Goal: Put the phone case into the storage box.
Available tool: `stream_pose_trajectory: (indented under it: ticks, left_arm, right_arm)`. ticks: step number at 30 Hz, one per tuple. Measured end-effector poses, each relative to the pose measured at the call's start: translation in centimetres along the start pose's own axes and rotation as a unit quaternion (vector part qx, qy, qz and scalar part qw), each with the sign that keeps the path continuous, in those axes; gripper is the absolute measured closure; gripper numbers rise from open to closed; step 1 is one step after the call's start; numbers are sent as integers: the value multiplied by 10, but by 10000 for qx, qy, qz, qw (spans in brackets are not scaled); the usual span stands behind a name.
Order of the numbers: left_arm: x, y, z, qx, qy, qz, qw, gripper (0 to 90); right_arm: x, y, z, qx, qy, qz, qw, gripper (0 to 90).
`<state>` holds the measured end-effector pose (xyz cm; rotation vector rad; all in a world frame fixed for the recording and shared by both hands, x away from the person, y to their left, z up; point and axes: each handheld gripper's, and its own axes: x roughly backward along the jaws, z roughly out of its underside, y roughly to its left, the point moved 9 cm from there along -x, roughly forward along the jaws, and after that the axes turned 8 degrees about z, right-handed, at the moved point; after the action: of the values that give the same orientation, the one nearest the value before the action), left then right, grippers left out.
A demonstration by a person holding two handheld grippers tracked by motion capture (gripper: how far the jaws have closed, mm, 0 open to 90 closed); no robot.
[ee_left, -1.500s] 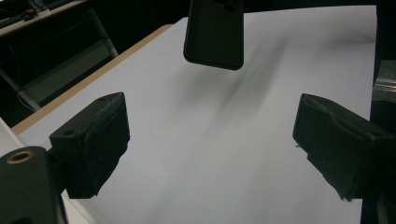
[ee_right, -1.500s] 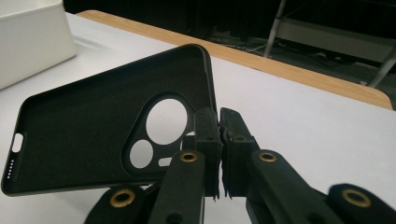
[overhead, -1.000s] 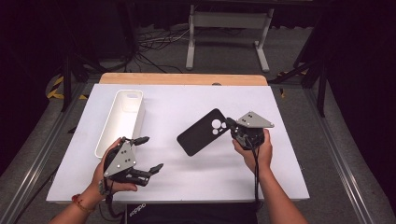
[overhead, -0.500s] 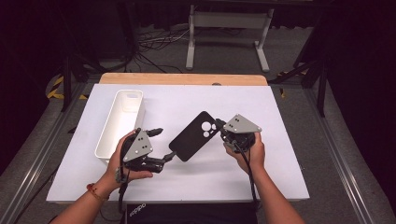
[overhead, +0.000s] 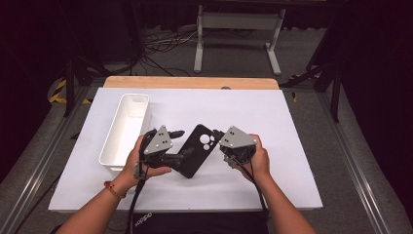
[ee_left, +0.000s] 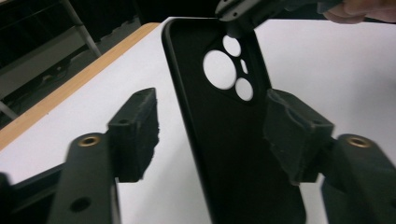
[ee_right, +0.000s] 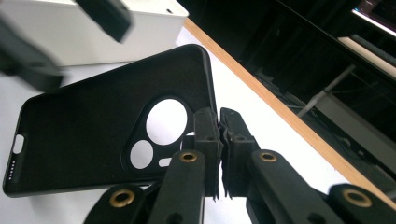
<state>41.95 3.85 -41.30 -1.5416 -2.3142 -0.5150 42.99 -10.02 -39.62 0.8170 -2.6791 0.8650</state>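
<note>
High view showed a black phone case [overhead: 196, 150] lying tilted on the white bench [overhead: 272, 122], between the two hand-held grippers. The right hand-held gripper [ee_right: 218, 140] was clenched on the case's edge beside the camera cutouts. The left hand-held gripper [ee_left: 210, 135] stood released, its jaws spread to either side of the case's other end. A white bin [overhead: 127, 126] lay just beyond the left one.

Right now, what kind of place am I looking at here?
Probably a lab or studio data-recording station, not a home. A white-covered table stands among dark surroundings, with loose cables on the floor and a metal stand behind it. Hazard-striped tape marks the floor.
</note>
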Motion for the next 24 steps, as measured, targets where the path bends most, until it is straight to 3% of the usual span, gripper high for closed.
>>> stream_pose_trajectory:
  ticks: [7,9,16,24]
  left_arm:
    - [-6,7,-3,103,-5,102,9999,553]
    - [-6,6,-3,115,-39,143,9998,558]
    - [-2,4,-2,130,-68,329,9994,680]
    - [2,0,-5,60,-7,280,9996,721]
  right_arm:
    - [1,15,-6,498,-73,-75,9987,870]
    - [1,17,-6,577,-75,-38,9983,870]
    - [6,37,-11,1251,-208,14,9919,871]
    - [9,38,-12,1311,-249,27,9911,870]
